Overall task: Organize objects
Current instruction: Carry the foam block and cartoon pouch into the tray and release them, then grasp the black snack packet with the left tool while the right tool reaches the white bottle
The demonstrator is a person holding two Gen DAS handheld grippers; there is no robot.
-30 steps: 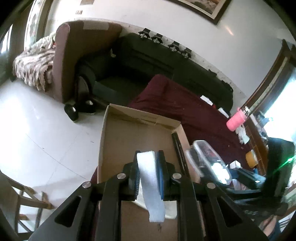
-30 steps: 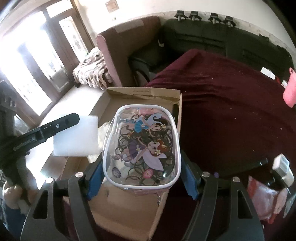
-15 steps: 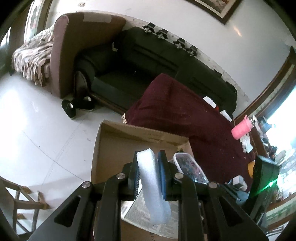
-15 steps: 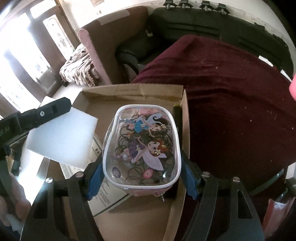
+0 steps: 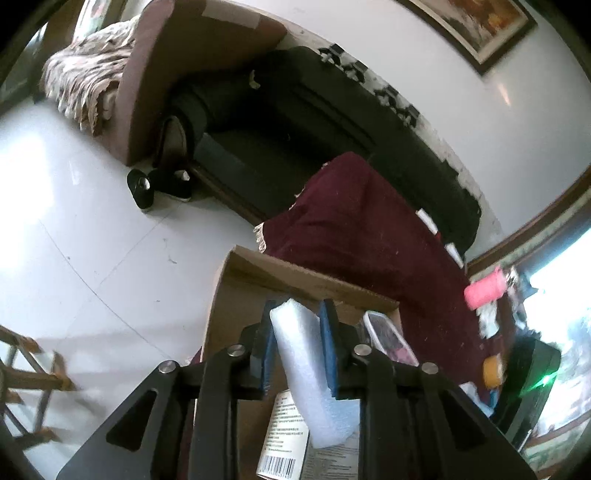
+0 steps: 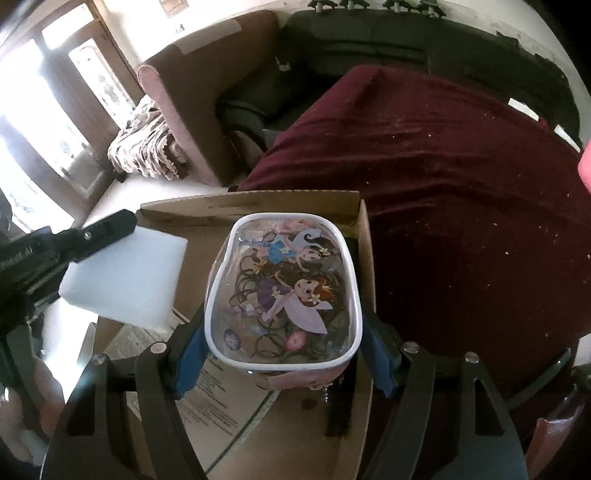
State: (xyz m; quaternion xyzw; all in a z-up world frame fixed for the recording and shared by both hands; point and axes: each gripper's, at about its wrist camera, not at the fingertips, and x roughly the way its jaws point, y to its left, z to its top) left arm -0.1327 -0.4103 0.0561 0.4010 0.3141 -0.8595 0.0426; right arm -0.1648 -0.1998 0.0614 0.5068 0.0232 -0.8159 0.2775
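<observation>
Here the left tool [image 5: 298,347] has a white foam block [image 5: 314,373] between its blue pads; its jaws are opening, and whether the pads press on the foam cannot be told. The block hangs tilted over the open brown cardboard box [image 5: 236,295], above a printed paper sheet with a barcode [image 5: 284,443] that lies on the box floor. The right tool [image 6: 284,354] stands wide, its blue pads clamped on the two sides of a clear plastic pouch with a white rim and a cartoon fairy print [image 6: 284,291], dark hair ties showing inside it. That pouch sits over the right side of the same box, close to its right wall, and in the left wrist view it shows just right of the foam. The box rests on a surface draped in a dark red velvet cloth [image 6: 461,206] speckled with pale crumbs; a fringe edges the cloth at the corner nearest the floor. Behind runs a long black sofa [image 5: 332,122], with a brown armchair [image 5: 166,74] beside it and a patterned throw [image 5: 85,85] over a further seat. Black shoes [image 5: 159,184] lie on the pale tiled floor [image 5: 74,240] by the sofa. A framed picture [image 5: 476,26] hangs on the white wall, and a pink bottle [image 5: 484,291] stands at the far side of the cloth near a bright window.
</observation>
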